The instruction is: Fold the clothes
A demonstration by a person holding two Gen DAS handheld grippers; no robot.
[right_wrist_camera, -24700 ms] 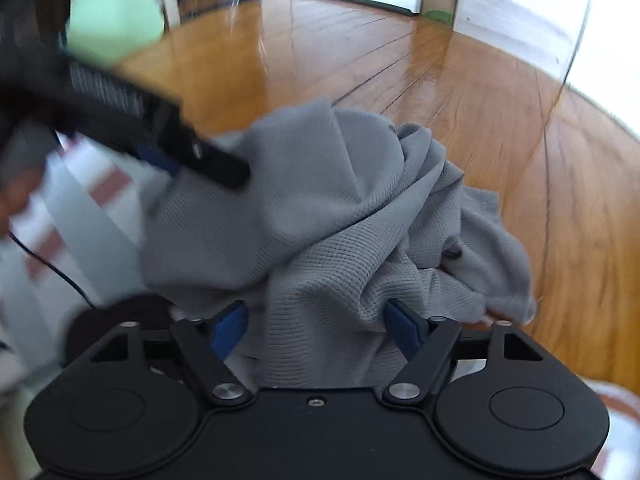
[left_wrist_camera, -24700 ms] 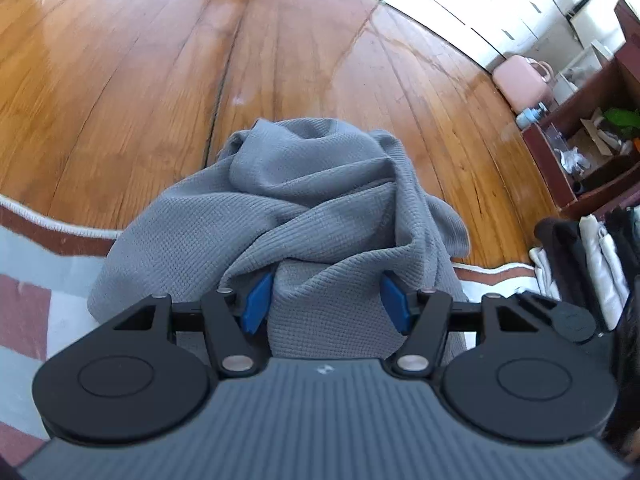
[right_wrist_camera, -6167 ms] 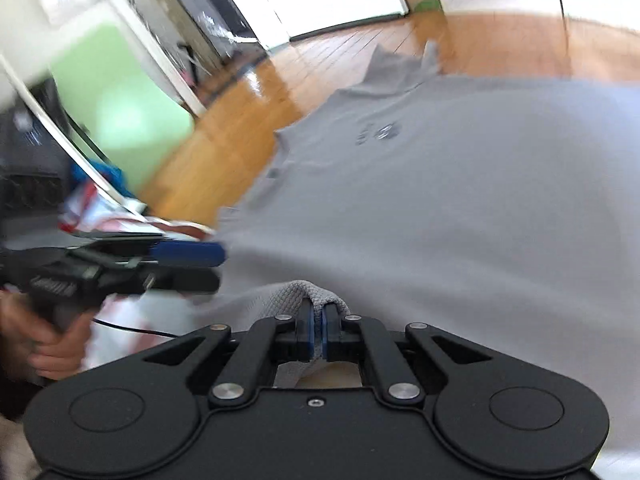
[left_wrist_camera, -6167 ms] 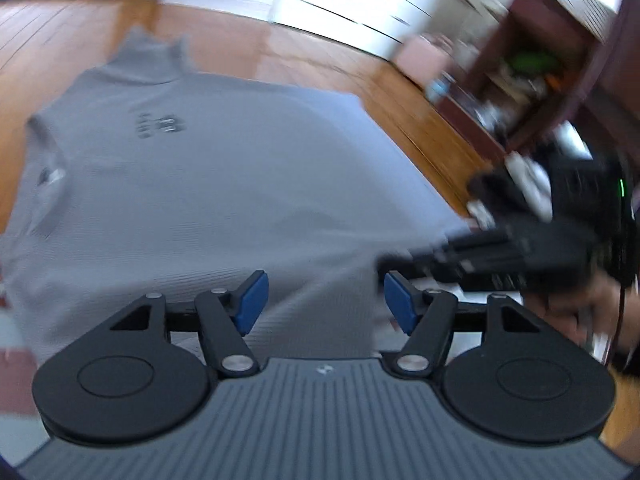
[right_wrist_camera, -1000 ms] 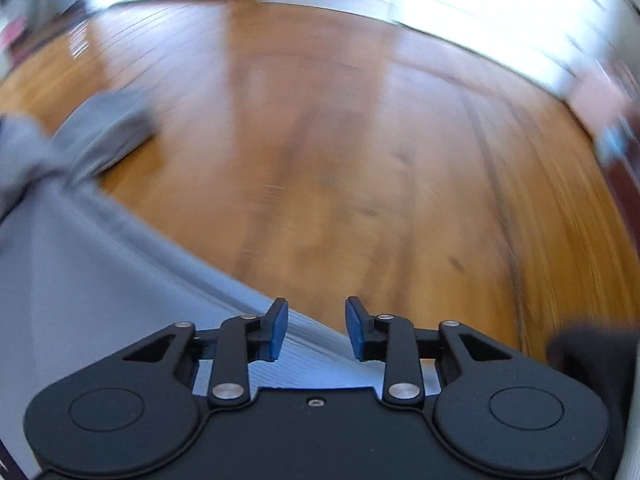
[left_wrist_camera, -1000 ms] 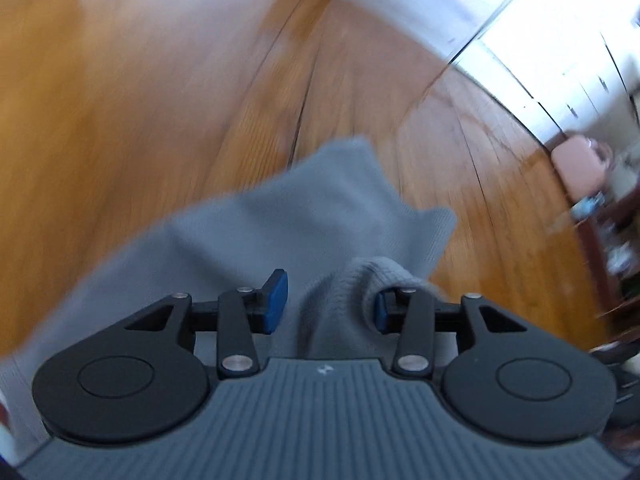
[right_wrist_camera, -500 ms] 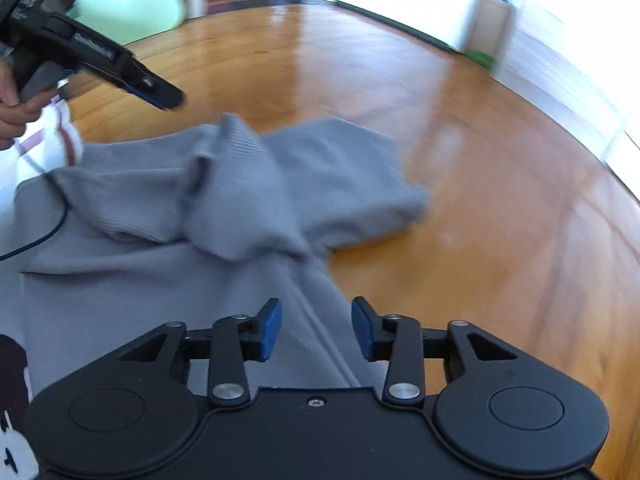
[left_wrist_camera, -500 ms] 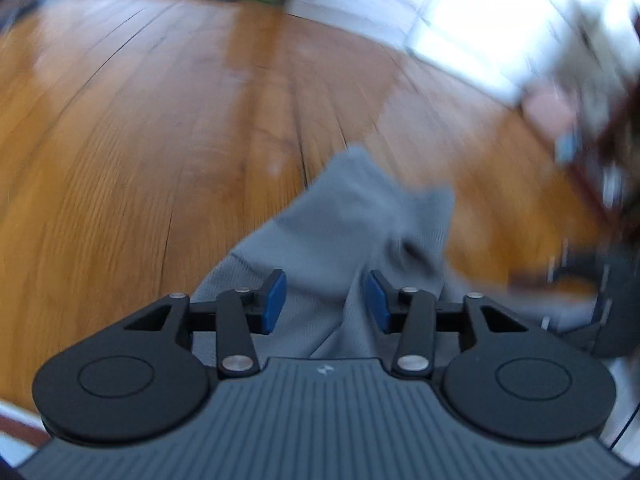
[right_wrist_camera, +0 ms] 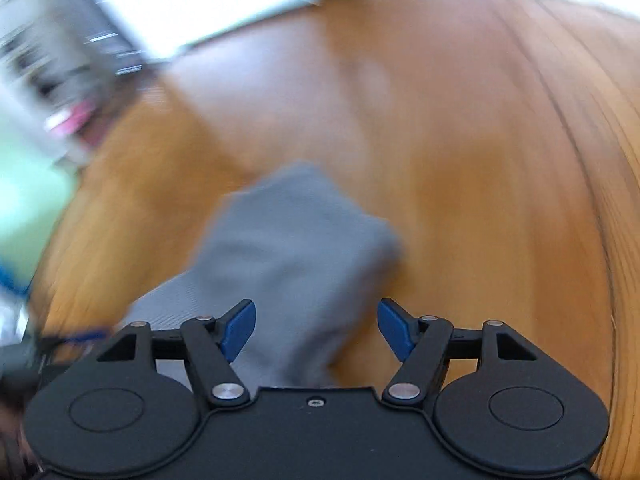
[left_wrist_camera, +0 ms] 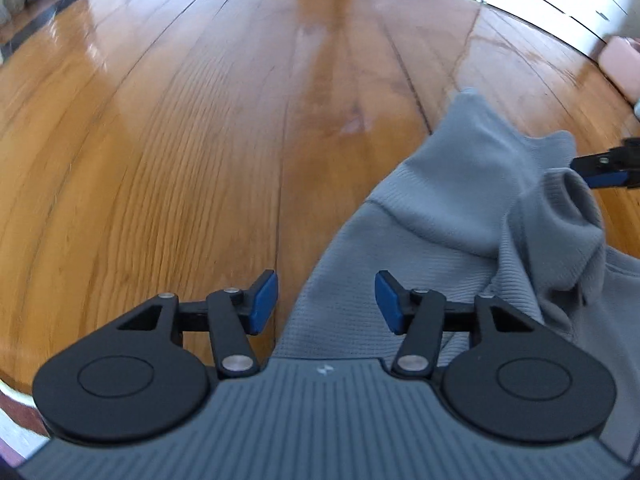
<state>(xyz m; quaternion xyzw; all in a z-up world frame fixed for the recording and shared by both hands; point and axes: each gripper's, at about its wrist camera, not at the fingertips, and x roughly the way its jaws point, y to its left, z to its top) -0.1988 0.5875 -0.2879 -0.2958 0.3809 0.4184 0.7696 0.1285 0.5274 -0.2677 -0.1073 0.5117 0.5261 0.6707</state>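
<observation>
A grey knit top (left_wrist_camera: 472,216) lies on the wooden floor, its sleeve end and rolled collar bunched at the right of the left wrist view. My left gripper (left_wrist_camera: 326,302) is open and empty, hovering over the garment's left edge. My right gripper (right_wrist_camera: 316,330) is open and empty above a folded grey sleeve end (right_wrist_camera: 296,240); this view is blurred by motion. The right gripper's blue fingertips (left_wrist_camera: 600,170) show at the right edge of the left wrist view, beside the collar.
Glossy wooden floor (left_wrist_camera: 180,120) fills most of both views. A pink object (left_wrist_camera: 622,64) sits at the far right by white cabinets. A striped rug edge (left_wrist_camera: 16,404) shows at the lower left. Blurred furniture (right_wrist_camera: 52,64) stands at the upper left.
My left gripper has let go of the grey fabric, opened wider and swung left. My right gripper has opened wider and moved over the sleeve end, its view now blurred.
</observation>
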